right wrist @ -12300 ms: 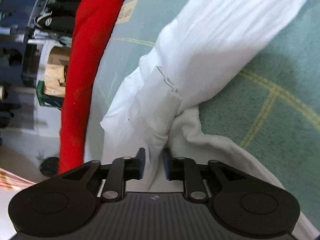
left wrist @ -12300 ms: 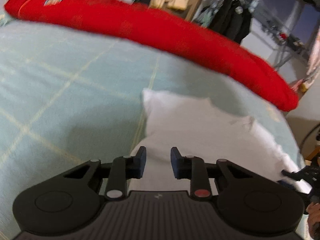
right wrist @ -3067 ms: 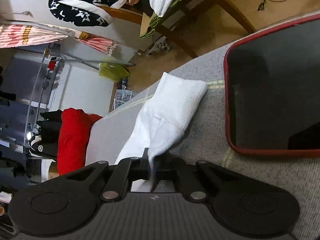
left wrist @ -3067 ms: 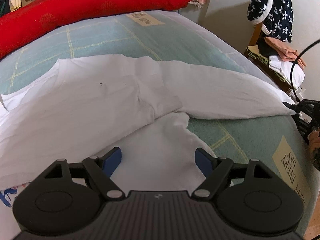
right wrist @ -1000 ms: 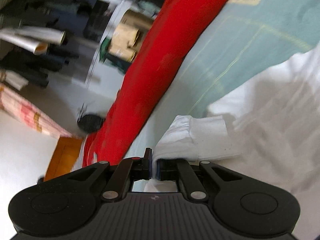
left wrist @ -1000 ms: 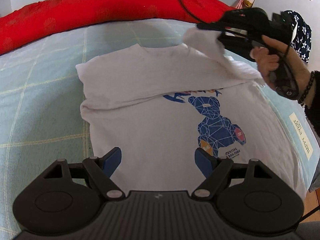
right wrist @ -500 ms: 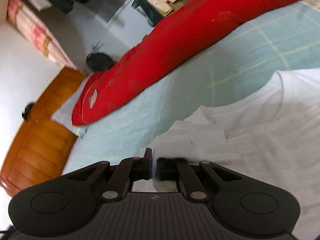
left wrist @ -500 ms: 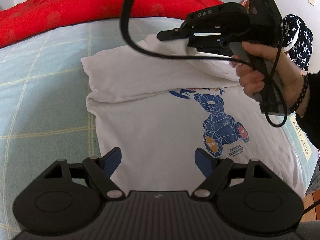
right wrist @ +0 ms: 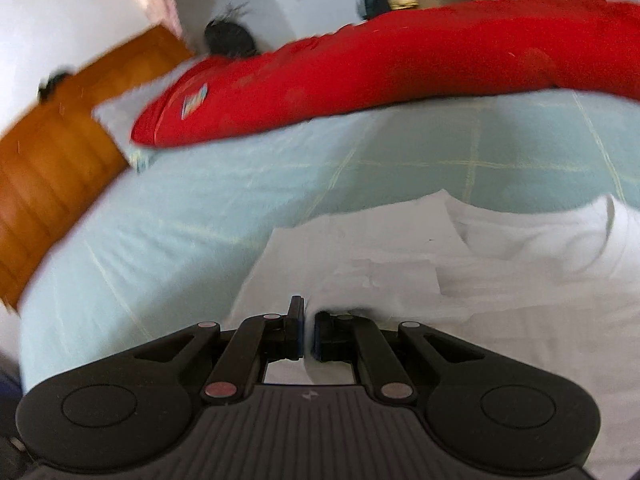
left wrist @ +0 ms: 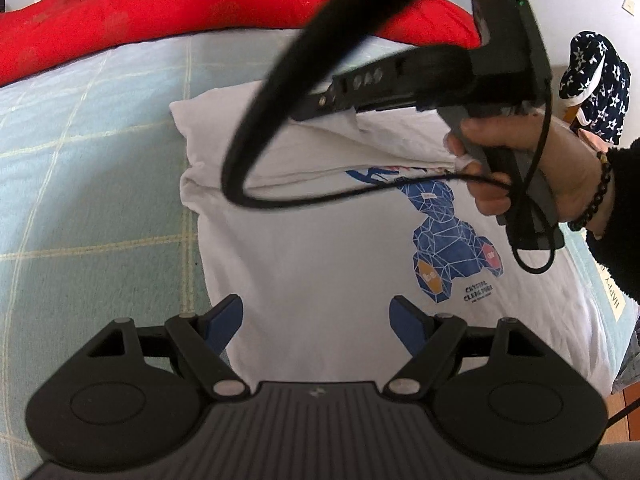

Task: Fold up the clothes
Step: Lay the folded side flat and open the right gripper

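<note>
A white T-shirt lies flat on a bed with a light blue checked cover. To the shirt's left the cover is bare and wide. On the right the shirt reaches close to the bed's edge. A long red pillow lies along the far side of the bed.

The left tool is wide open and holds nothing. It hovers over the shirt's near edge. The right tool is almost closed, and it pinches a fold of the white shirt above the shirt's top part. A hand holds the right tool. A thick black cable loops across the shirt in front of the left tool's camera.

The shirt has a blue bear picture. Small words under it look like "CRYSTAL CLEAR". A dark cloth with white stars hangs past the bed on the right.
</note>
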